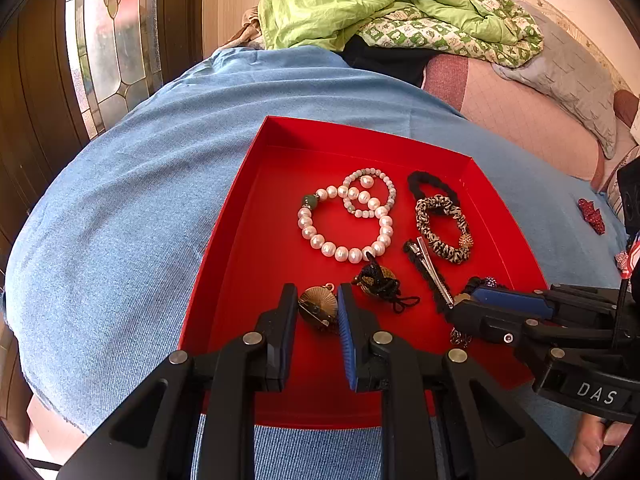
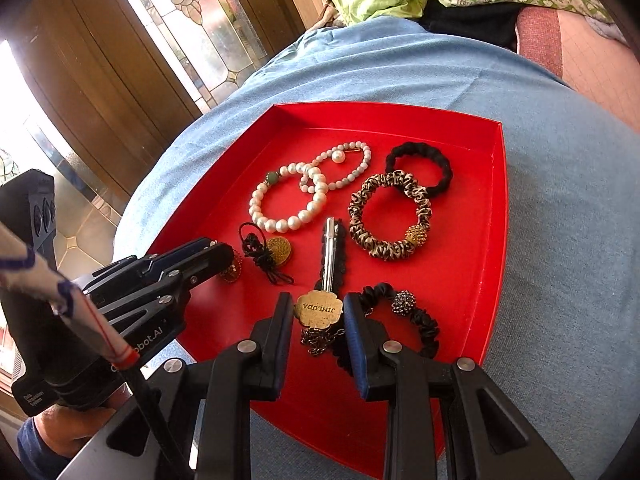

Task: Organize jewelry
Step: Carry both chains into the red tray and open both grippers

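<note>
A red tray (image 1: 240, 216) (image 2: 472, 280) lies on a blue cloth and holds jewelry. My left gripper (image 1: 318, 304) is shut on a round gold brooch (image 1: 318, 308) low over the tray's near left; the gripper also shows in the right wrist view (image 2: 224, 256). My right gripper (image 2: 318, 312) is shut on a gold tag marked JINLUDA (image 2: 319, 311) with a chain hanging under it; this gripper also shows in the left wrist view (image 1: 460, 304). In the tray lie a pearl bracelet (image 1: 344, 236) (image 2: 286, 200), a small pale bead bracelet (image 1: 370, 192), and a silver hair clip (image 2: 330, 252).
Also in the tray are a black scrunchie (image 2: 420, 168), a leopard scrunchie (image 2: 388, 216), a black scrunchie with a beaded ball (image 2: 404, 304) and a gold button with black cord (image 2: 276, 252). Red bows (image 1: 592, 210) lie on the cloth at right. A green quilt (image 1: 380, 8) lies behind.
</note>
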`<state>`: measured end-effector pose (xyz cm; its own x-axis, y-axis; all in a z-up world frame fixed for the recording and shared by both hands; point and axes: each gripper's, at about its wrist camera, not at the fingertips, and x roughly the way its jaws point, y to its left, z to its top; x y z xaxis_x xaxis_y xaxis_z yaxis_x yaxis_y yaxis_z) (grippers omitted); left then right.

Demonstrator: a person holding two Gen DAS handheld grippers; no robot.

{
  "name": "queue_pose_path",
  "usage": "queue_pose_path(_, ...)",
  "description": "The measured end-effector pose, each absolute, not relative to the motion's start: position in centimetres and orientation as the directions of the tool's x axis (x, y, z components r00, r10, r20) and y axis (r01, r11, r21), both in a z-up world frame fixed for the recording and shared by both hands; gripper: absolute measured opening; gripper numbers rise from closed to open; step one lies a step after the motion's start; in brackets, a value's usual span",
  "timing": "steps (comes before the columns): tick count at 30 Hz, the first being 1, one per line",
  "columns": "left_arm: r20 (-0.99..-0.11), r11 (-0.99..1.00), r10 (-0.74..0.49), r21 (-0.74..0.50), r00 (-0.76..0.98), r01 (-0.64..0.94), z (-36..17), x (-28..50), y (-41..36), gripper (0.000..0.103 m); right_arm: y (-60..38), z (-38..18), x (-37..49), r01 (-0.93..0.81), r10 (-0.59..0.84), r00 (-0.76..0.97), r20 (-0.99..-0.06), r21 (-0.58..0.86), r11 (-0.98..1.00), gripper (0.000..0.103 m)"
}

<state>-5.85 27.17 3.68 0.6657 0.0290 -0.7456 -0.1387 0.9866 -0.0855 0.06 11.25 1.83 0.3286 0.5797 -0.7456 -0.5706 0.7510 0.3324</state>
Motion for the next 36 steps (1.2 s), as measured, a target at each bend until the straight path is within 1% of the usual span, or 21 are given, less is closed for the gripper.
queue_pose_path(13, -0.745, 0.986, 0.030, -0.086, 0.667, -0.140, 3.6, -5.8, 27.4, 0.019, 11.2, 1.7, 0.3, -0.567, 0.590, 0.321, -0.740, 0.349, 0.746, 0.029)
queue_pose_path(28, -0.748, 0.986, 0.020, -0.094, 0.664, -0.135, 3.6, -5.6, 27.4, 0.020, 10.6, 1.7, 1.0, -0.523, 0.652, 0.266, -0.710, 0.462, 0.716, 0.029)
queue_pose_path(36, -0.745, 0.988, 0.011, -0.096, 0.666, -0.124, 3.7, -5.7, 27.3, 0.027, 10.5, 1.5, 1.2, -0.505, 0.681, 0.236, -0.693, 0.511, 0.695, 0.029)
